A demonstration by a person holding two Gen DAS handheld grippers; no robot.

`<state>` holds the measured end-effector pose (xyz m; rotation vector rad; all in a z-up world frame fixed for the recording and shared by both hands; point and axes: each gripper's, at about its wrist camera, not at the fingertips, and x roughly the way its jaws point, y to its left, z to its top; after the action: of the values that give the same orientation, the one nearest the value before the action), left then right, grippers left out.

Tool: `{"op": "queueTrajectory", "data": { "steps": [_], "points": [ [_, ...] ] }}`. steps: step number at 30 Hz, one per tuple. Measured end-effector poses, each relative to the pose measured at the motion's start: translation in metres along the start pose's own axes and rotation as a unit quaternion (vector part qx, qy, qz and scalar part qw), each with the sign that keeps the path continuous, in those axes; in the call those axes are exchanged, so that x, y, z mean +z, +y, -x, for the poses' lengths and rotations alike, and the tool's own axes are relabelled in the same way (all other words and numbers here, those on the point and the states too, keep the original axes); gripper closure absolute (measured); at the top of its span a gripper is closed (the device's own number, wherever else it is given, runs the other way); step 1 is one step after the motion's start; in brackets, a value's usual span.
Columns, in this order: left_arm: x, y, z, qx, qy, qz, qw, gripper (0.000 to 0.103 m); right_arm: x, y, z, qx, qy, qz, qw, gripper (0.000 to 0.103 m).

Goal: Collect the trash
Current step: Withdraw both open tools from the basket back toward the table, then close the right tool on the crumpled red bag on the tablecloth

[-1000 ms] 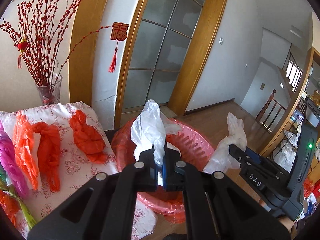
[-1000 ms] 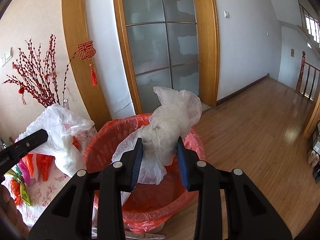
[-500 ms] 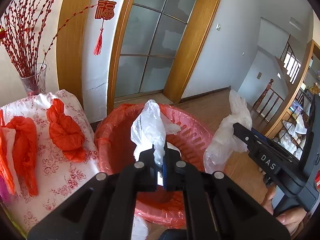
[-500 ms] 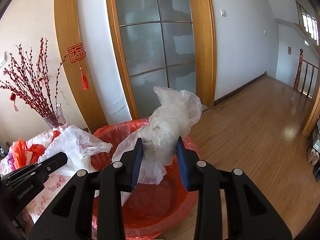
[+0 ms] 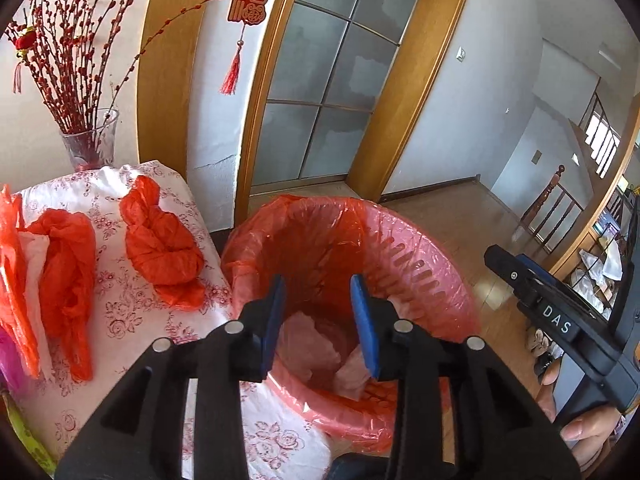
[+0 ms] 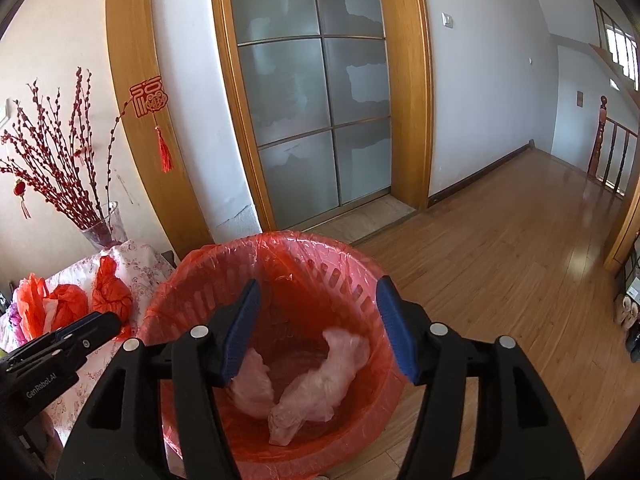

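Observation:
A pink slatted bin lined with a red bag point(image 5: 424, 264) point(image 6: 360, 276) stands on the floor beside the table. Two crumpled clear plastic bags lie at its bottom point(image 6: 320, 380) point(image 6: 252, 384), also seen in the left wrist view point(image 5: 312, 344). My left gripper point(image 5: 318, 320) is open and empty above the bin's near rim. My right gripper point(image 6: 320, 328) is open and empty above the bin. Crumpled red plastic bags point(image 5: 160, 244) point(image 5: 64, 256) lie on the floral tablecloth point(image 5: 132, 316), left of the bin.
A glass vase of red branches point(image 5: 88, 144) stands at the table's back by the wall. A glass door in a wooden frame point(image 6: 312, 92) is behind the bin. Wooden floor point(image 6: 500, 248) stretches right toward a stair railing point(image 6: 608, 140).
Both grippers opened and let go of their clear plastic bags, which dropped into the bin. Both grippers have moved closer over the bin.

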<state>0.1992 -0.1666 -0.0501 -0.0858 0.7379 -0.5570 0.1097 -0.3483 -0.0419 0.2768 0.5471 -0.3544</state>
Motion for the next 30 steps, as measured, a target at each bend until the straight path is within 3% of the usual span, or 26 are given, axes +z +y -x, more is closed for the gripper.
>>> {"op": "queueTrajectory", "data": {
  "steps": [8,10,17,24,30],
  "points": [
    [-0.027,0.025,0.054,0.097,-0.046,-0.028,0.9939,0.045,-0.008,0.028,0.006,0.012,-0.001,0.041,0.999,0.040],
    [-0.033,0.037,0.069,0.118,-0.055,-0.027,0.9912,0.044,-0.010,0.039,0.008,0.022,-0.003,0.049,0.999,0.036],
    [-0.050,0.083,0.127,0.198,-0.094,-0.011,0.9757,0.038,-0.018,0.088,0.007,0.070,0.009,0.078,0.994,0.035],
    [-0.058,0.132,0.178,0.243,-0.121,0.041,0.9615,0.037,-0.024,0.148,0.007,0.132,0.016,0.112,0.985,0.036],
    [-0.060,0.156,0.202,0.257,-0.134,0.063,0.9550,0.036,-0.024,0.187,-0.013,0.151,0.038,0.126,0.980,0.043]
  ]
}}
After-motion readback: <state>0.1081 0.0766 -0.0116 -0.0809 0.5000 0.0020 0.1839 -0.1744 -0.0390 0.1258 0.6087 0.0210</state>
